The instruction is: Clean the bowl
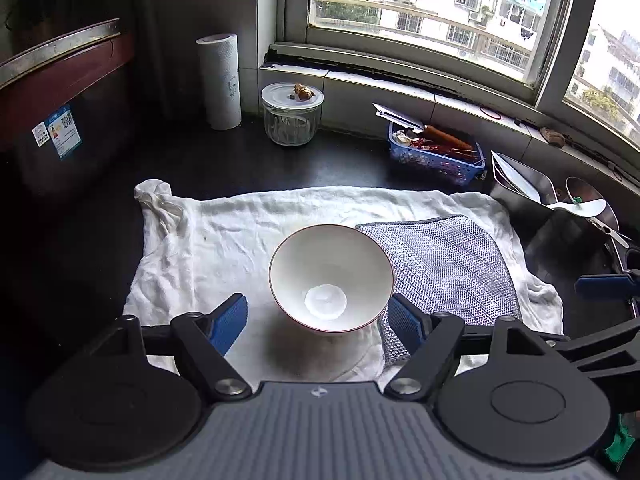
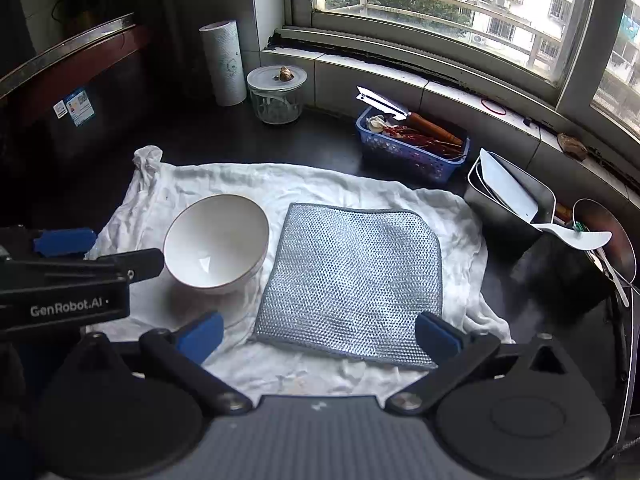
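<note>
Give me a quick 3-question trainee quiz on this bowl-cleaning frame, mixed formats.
1. True or false: the white bowl stands on the silver mesh cloth.
2. Multiple choice: how do the jaws of the right gripper stand? A) shut on the mesh cloth B) open, nothing held C) shut on the bowl
3. Fill in: the knife with the orange handle lies across the blue ____.

Key
1. False: the bowl stands on the white towel, beside the mesh cloth.
2. B. The left gripper is open too, its pads on either side of the bowl, not pressing on it.
3. Basket.
</note>
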Action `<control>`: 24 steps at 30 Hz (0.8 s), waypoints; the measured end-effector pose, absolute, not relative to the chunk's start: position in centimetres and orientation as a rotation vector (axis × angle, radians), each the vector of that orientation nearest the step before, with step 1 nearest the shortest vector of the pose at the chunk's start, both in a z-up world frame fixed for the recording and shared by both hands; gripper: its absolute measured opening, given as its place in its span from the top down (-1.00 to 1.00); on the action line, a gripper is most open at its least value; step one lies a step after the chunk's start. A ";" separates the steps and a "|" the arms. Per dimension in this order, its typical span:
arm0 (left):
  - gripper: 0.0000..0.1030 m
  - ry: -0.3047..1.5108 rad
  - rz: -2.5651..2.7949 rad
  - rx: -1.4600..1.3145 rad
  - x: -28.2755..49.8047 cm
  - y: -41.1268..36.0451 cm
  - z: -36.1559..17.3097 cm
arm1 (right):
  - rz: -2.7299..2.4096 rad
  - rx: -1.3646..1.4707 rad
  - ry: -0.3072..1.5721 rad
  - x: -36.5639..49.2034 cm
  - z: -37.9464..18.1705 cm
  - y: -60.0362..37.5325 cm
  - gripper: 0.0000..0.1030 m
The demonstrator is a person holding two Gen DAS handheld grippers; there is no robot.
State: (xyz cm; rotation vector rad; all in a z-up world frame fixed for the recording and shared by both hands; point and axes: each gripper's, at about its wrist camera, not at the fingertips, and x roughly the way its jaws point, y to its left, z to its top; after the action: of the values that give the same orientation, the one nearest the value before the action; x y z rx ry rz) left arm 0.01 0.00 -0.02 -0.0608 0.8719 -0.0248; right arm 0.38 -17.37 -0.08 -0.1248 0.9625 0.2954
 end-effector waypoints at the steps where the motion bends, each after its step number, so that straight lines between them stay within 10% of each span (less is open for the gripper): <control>1: -0.50 0.875 -0.026 -0.063 0.0 0.0 -0.1 | 0.295 -0.125 0.962 0.4 -0.1 -17.4 -0.98; 24: -0.49 0.907 -0.042 -0.090 0.3 0.1 -0.6 | 0.290 -0.122 0.960 0.4 -0.3 -17.4 -0.98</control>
State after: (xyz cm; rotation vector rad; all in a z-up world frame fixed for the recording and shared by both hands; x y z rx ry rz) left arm 0.31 0.11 -0.63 -0.0897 0.9075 -0.0420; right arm 0.40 -17.44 -0.32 -0.1220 0.9597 0.2899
